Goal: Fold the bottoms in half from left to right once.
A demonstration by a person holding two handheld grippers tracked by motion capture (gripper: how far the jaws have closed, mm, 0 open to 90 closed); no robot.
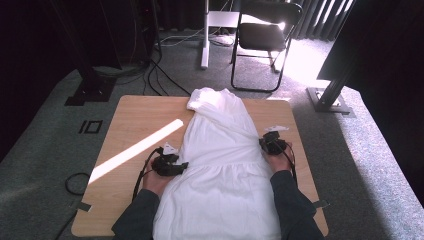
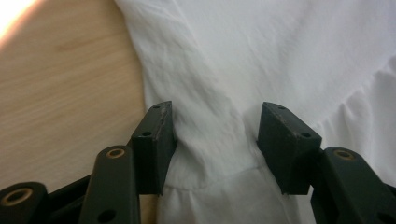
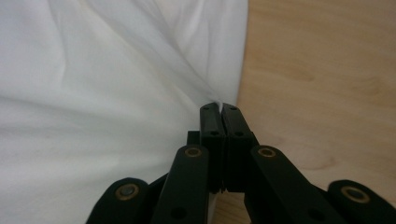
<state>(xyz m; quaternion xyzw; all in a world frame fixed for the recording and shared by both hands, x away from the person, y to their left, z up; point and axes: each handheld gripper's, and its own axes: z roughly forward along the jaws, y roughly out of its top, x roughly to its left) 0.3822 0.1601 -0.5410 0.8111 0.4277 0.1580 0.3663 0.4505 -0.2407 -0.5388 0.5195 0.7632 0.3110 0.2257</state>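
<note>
1. Two claws at work on one white dress [image 1: 220, 150], spread lengthwise down the middle of the tabletop [image 1: 135, 120], neckline near the far edge, skirt hanging over the near edge.
2. Right claw [image 1: 270, 143] at the dress's right side near the waist, close to the tabletop's right edge; in the right gripper view its jaws pressed together on a pinch of the fabric edge [image 3: 212, 95], creases fanning away from the pinch.
3. Left claw [image 1: 176, 167] at the dress's left side by the waist seam, toward the tabletop's left half; in the left gripper view its jaws about half apart, straddling a ridge of cloth [image 2: 215, 135] without squeezing it.
4. Done so far, judging by the layout: garment laid out roughly flat and straight, one side gripped.
5. Left to do, most likely: closing the left claw [image 2: 215, 140] on the cloth between its jaws, then lifting or folding the dress with both sides held; no fold visible yet.
6. Upper part bunched and wrinkled toward the far edge, so some smoothing probably needed too.
7. Overall: early stage, grasping half complete, shaping of the garment not yet started.
</note>
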